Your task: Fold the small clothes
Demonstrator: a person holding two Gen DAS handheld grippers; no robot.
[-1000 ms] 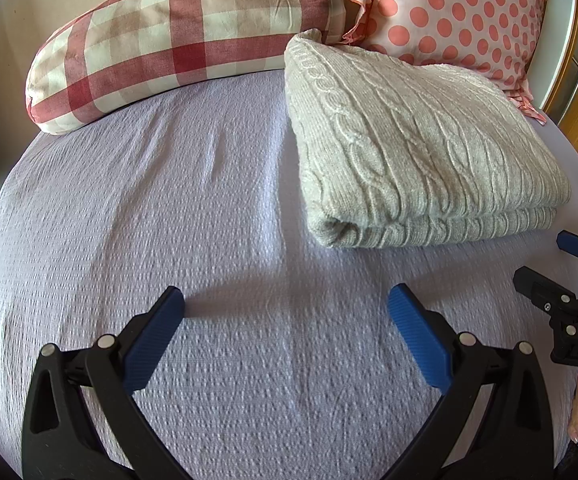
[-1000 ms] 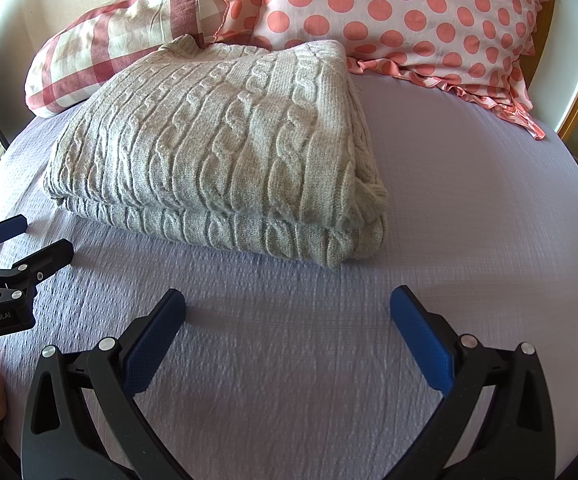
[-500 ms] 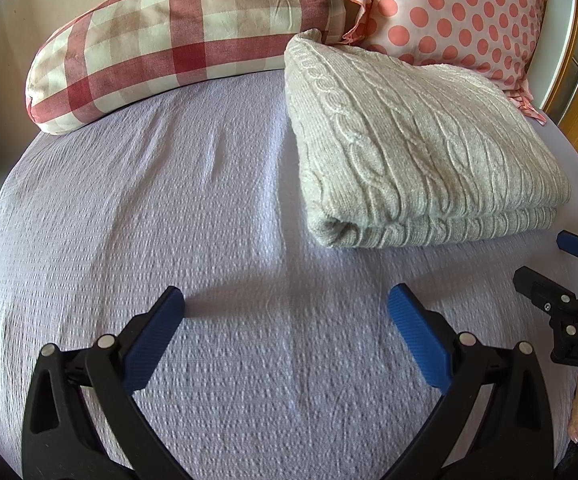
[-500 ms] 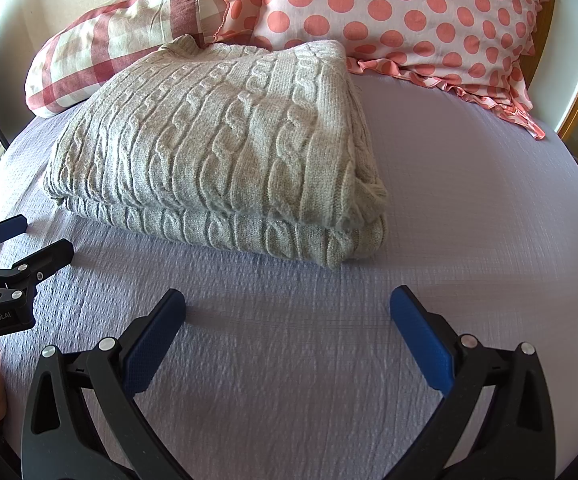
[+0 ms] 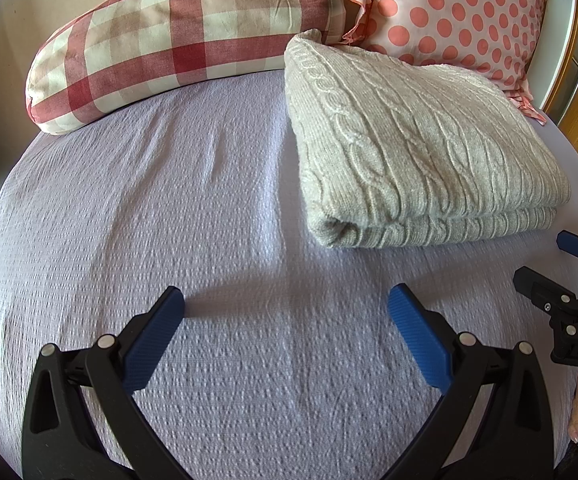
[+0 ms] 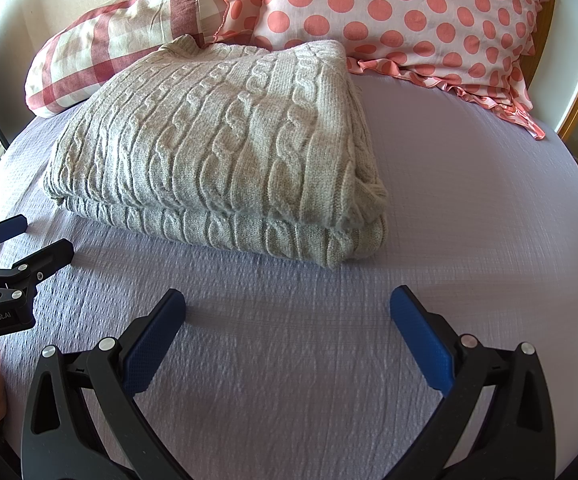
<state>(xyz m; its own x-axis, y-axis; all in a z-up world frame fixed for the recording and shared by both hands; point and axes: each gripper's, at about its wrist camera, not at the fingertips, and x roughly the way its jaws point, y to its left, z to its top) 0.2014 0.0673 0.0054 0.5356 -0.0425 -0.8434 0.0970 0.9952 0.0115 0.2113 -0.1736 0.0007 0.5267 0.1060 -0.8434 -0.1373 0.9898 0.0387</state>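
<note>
Apparently we are at the finish: the grey cable-knit sweater [image 6: 225,152] lies folded in a thick stack at the centre of the right wrist view, on the lilac bedspread [image 6: 469,208] below the pillows. Our left gripper [image 5: 285,312] and right gripper [image 6: 287,312] are both spread wide, holding nothing. Next we would judge only a tidy-up, or another garment.

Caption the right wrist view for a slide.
Folded grey cable-knit sweater on lilac bedspread; right gripper open before it.
</note>
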